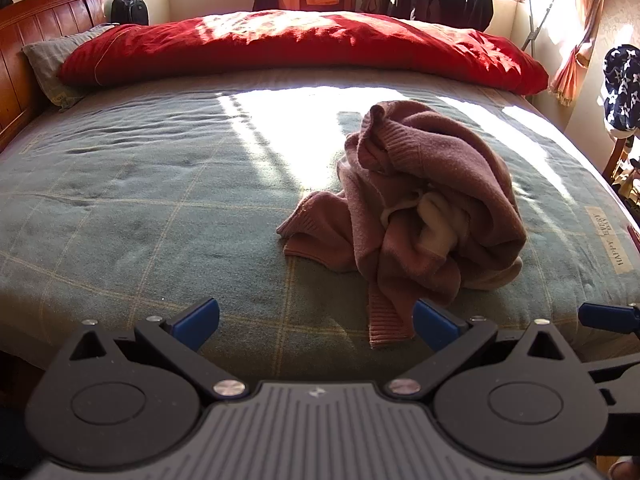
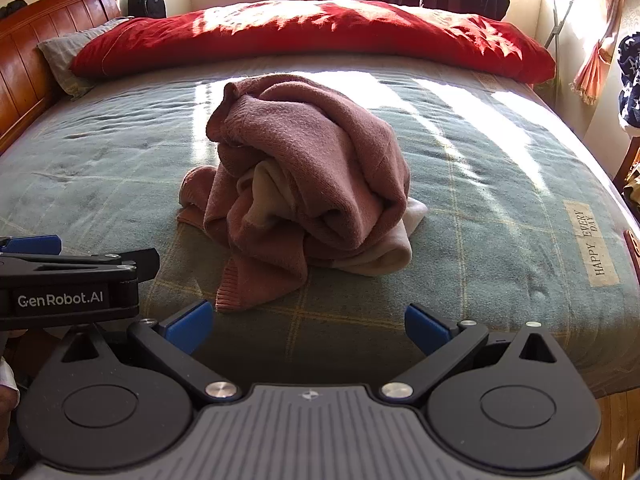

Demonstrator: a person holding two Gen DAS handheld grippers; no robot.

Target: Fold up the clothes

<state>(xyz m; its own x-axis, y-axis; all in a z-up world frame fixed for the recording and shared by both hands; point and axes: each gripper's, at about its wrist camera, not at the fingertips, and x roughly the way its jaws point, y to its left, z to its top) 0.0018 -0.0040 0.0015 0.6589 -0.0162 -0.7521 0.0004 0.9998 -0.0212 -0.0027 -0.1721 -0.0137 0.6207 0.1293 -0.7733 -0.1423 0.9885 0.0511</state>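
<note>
Pink knit, with a cream lining showing through: the sweater [image 1: 424, 204] lies crumpled in a heap on the bed [image 1: 160, 200], toward its near edge and right of the middle. We hold the left hand-held gripper [image 1: 316, 320] and the right hand-held gripper [image 2: 308, 326] spread wide and empty, both just short of that edge. Folding has not begun, we judge; next we need to catch the ribbed hem [image 2: 232, 294] trailing nearest us and spread the garment flat. Bare blanket lies open to the left, up to the red duvet [image 1: 304, 48] along the far edge.
</note>
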